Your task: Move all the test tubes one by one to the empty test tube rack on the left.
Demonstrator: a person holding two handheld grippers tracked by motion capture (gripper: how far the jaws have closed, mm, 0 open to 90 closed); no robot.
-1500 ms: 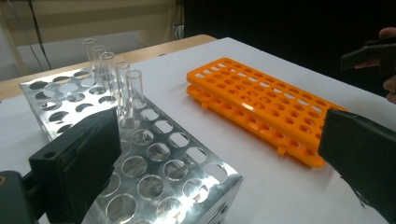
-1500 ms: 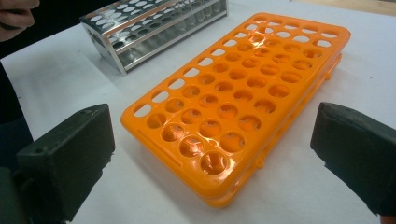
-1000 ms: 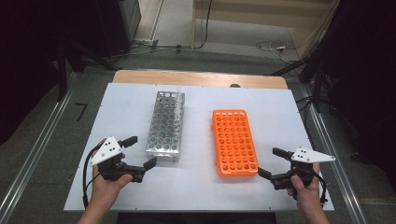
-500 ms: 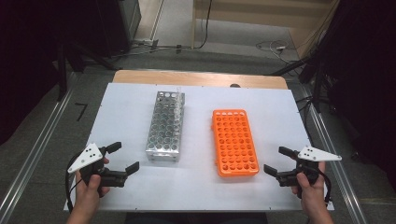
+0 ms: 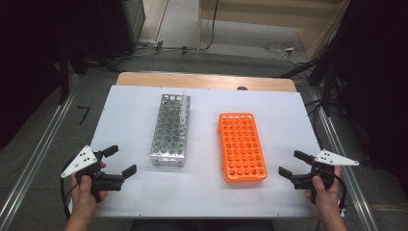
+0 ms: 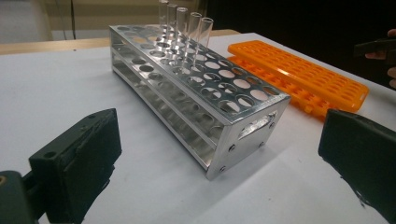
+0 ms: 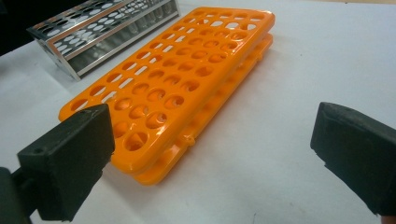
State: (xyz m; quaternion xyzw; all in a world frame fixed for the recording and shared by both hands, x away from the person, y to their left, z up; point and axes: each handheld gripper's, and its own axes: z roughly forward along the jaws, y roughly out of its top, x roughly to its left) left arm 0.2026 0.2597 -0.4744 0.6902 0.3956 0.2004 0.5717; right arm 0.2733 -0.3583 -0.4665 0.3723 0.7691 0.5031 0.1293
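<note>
A metal test-tube rack (image 5: 171,130) stands left of centre on the white table (image 5: 134,101); several clear glass tubes (image 6: 187,28) stand in a row at its far end. An empty orange rack (image 5: 240,144) lies to its right, also seen close up as the orange rack (image 7: 177,79). My left gripper (image 5: 120,161) is open near the front left edge, about a hand's width from the metal rack (image 6: 196,98). My right gripper (image 5: 292,163) is open at the front right, just beside the orange rack's near corner. Both hold nothing.
The table's wooden far edge (image 5: 202,79) shows behind the white surface. Aluminium rails (image 5: 33,163) run along both sides. Cables (image 5: 284,48) lie on the floor beyond. Bare table lies between and in front of the racks.
My left gripper has pulled back to the left and toward the front edge, away from the metal rack. My right gripper has drifted slightly right. Both stayed open.
</note>
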